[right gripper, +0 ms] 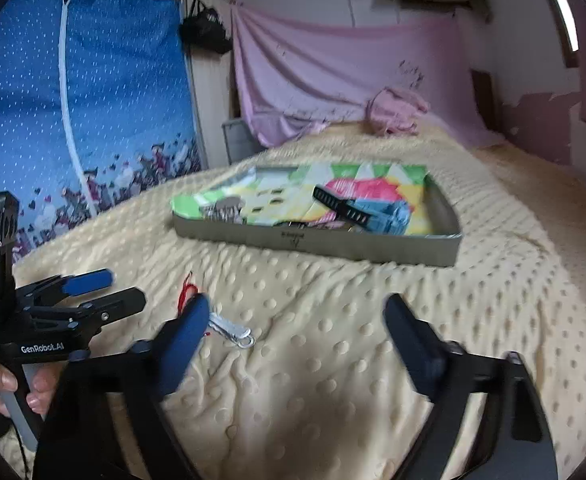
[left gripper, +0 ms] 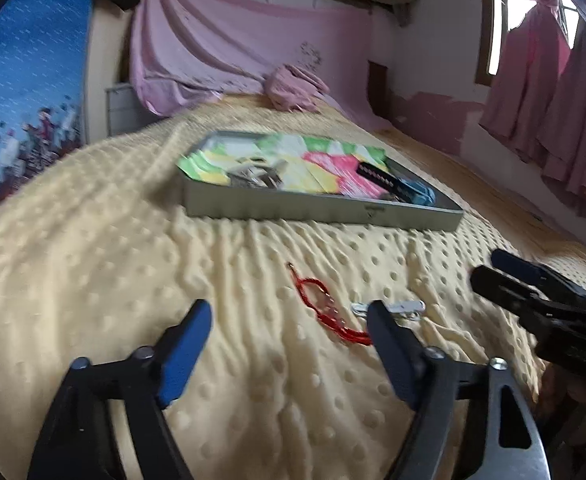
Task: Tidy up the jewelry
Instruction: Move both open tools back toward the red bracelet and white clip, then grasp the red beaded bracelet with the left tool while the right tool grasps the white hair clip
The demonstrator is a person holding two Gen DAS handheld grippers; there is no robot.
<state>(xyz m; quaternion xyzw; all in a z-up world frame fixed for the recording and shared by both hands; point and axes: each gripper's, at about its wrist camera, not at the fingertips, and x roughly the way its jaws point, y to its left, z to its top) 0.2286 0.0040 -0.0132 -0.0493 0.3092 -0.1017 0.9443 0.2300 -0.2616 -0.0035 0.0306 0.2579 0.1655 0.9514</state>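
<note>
Bedroom, yellow dotted blanket [left gripper: 133, 264] on bed. Red bracelet [left gripper: 325, 308] & silver clip [left gripper: 393, 307] lie loose just in front of grey tray [left gripper: 321, 210]. Left gripper [left gripper: 289, 344] & right gripper [right gripper: 297, 336] both released, nothing betw. fingers.

Tray [right gripper: 317, 246] contents blurred, indistinct

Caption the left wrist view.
Open left tongs approach red cord bracelet and silver clip before the tray.
</note>
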